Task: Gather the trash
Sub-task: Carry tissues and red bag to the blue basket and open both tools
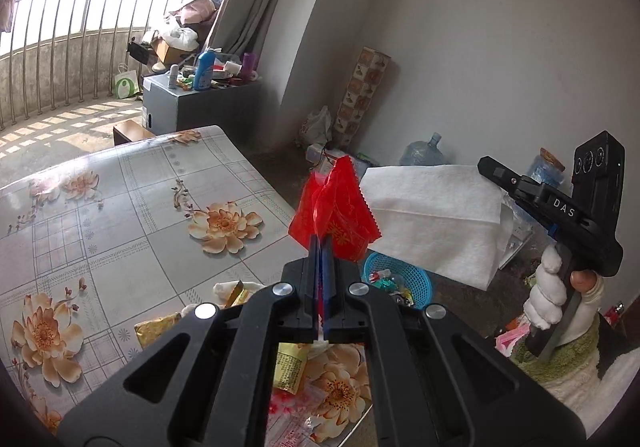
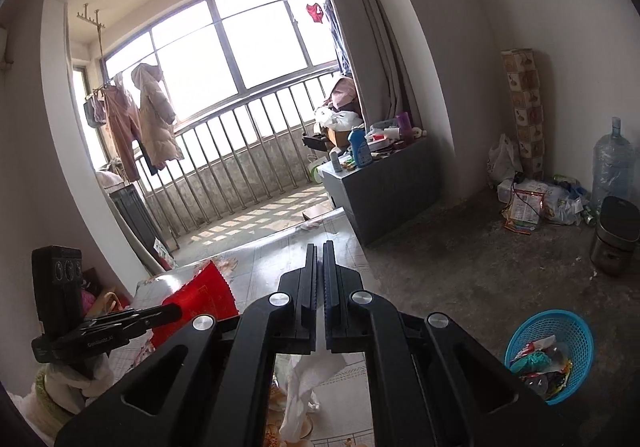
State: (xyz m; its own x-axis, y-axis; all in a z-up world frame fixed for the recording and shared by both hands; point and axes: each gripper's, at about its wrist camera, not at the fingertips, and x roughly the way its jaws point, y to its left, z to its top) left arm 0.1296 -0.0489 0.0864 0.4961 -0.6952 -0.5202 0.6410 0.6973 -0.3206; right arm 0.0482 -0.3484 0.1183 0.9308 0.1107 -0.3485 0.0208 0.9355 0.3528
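Grey cabinet (cluttered top) beside curtain; water jug against wall.

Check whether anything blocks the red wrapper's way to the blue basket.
Left gripper holds the crinkled red plastic wrapper above the table edge. The round blue plastic basket sits on the floor just beyond; nothing visible lies between.

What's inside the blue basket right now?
The blue basket on the floor holds a heap of crumpled wrappers: teal, red, clear and yellow ones. They cover its bottom, so anything beneath them is hidden. In the left view, the tissue hides its far side.
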